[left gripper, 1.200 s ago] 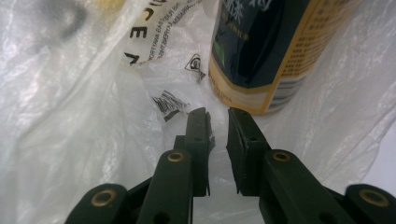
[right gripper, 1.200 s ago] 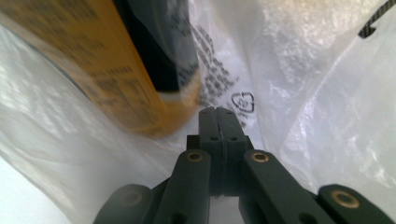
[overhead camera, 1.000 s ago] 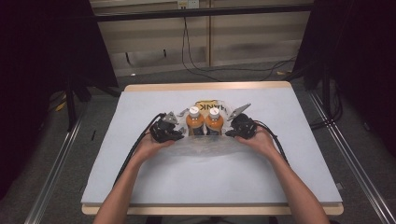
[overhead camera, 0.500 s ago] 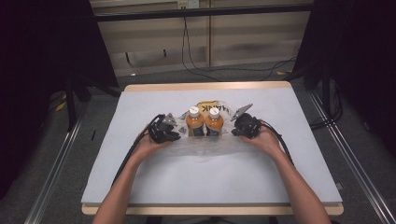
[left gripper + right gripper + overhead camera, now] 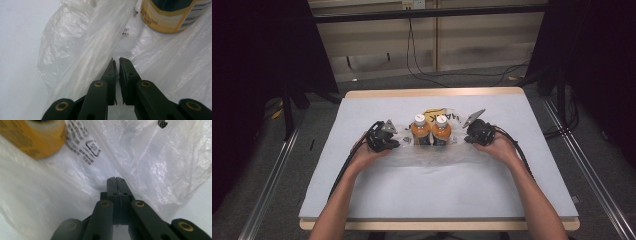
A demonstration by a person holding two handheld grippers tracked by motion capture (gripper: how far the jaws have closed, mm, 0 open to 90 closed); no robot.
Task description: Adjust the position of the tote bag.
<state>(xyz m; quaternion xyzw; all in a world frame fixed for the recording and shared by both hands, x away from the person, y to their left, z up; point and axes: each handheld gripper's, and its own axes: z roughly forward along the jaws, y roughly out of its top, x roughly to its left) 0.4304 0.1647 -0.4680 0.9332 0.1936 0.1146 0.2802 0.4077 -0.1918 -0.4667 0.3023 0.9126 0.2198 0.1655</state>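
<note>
Both forearms reach forward; hand-held grippers (image 5: pixel 398 143) (image 5: pixel 465 137) flank bag (image 5: pixel 432 155) (low).

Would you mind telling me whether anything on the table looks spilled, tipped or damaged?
Nothing stands out. Both orange bottles stand upright with caps on inside the crumpled clear plastic bag, and no liquid shows on the white table cover.

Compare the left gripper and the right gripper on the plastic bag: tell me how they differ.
The left gripper has just been closing and keeps a thin slit between its jaws; the right gripper is pressed fully together. In the high view the left sits at the plastic bag's left edge, the right at its right. Both flank two orange bottles.
</note>
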